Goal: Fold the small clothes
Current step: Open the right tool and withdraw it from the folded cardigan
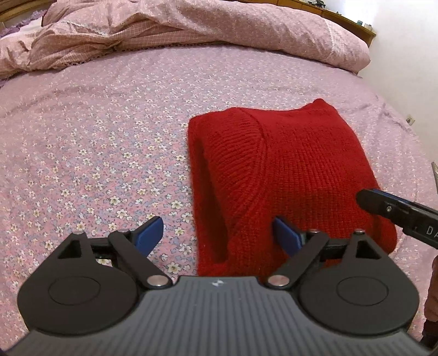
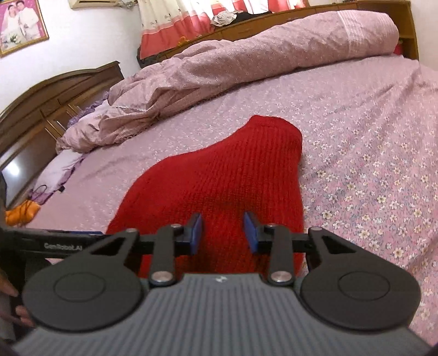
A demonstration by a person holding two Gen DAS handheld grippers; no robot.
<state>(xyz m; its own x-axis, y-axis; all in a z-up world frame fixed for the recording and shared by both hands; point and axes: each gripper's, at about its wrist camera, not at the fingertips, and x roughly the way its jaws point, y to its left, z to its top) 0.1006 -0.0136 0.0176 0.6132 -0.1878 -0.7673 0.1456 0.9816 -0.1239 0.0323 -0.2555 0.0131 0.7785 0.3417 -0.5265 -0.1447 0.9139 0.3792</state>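
So the biggest thing here is the bed [image 1: 95,131], covered in a pink-purple sheet with little white flowers all over it. Bunched up along the far side is a rumpled pink duvet [image 1: 191,30], and in the right wrist view you can also see the dark wooden headboard [image 2: 54,104] off to the left, red-and-white curtains [image 2: 191,24] behind the bed, and a framed photo [image 2: 20,24] up on the wall.

The red knit sweater [image 1: 287,169] is lying flat on the sheet, already folded into a chunky rectangle-ish bundle, with a curved seam running down its top layer.

The left gripper [image 1: 219,235] sits low at the near left edge of the sweater with its jaws spread wide. Its right blue pad is over the knit near the bottom edge, while the left blue pad is off the sweater, over bare floral sheet. So the sweater's left edge falls in the gap between them, nothing pinched.

The right gripper [image 2: 223,232] is over the near end of the sweater, jaws parted with a moderate gap, both blue pads over red knit, and it isn't clamping any fabric as far as I can see. In the left wrist view its finger pokes in from the right edge, over the sweater's near right corner.
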